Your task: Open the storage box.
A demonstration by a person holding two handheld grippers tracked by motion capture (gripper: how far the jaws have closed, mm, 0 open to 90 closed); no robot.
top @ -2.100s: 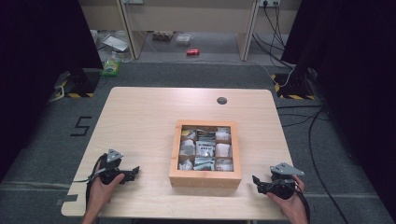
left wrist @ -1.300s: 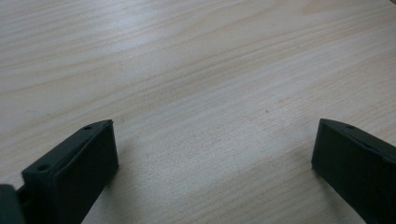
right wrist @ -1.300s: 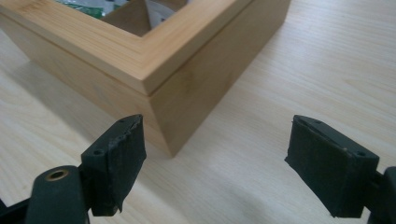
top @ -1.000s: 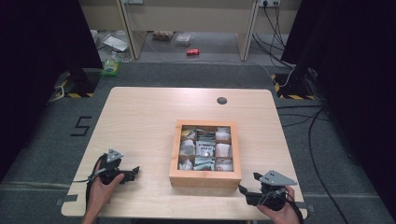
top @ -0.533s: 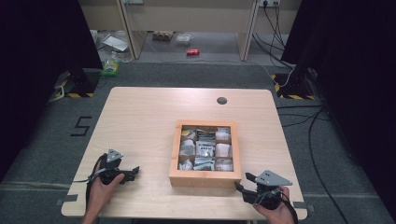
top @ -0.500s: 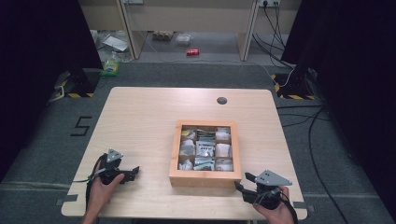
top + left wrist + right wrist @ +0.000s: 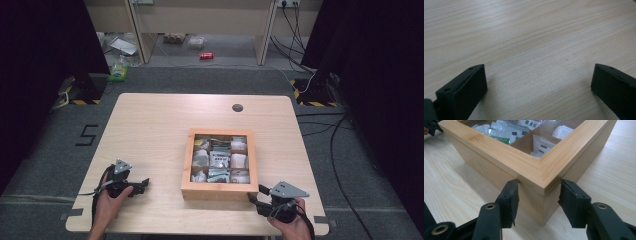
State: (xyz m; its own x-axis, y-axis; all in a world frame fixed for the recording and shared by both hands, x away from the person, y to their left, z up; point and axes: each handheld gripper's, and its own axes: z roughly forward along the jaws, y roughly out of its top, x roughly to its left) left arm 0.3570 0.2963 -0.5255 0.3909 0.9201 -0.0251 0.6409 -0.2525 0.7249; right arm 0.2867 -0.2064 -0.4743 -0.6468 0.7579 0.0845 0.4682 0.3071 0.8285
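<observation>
The right gripper's (image 7: pixel 537 202) fingers (image 7: pixel 510 200) had just been closing on the near corner of the wooden box (image 7: pixel 534 173), pressing its two walls. The left gripper (image 7: pixel 537 82) stood open over bare tabletop (image 7: pixel 529 37).

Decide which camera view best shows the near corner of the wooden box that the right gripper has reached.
The right gripper view: the box corner sits close up between the pads of the right gripper, lid seam visible. The high view shows the wooden box small, its corner at that gripper. The left gripper view shows bare table.
</observation>
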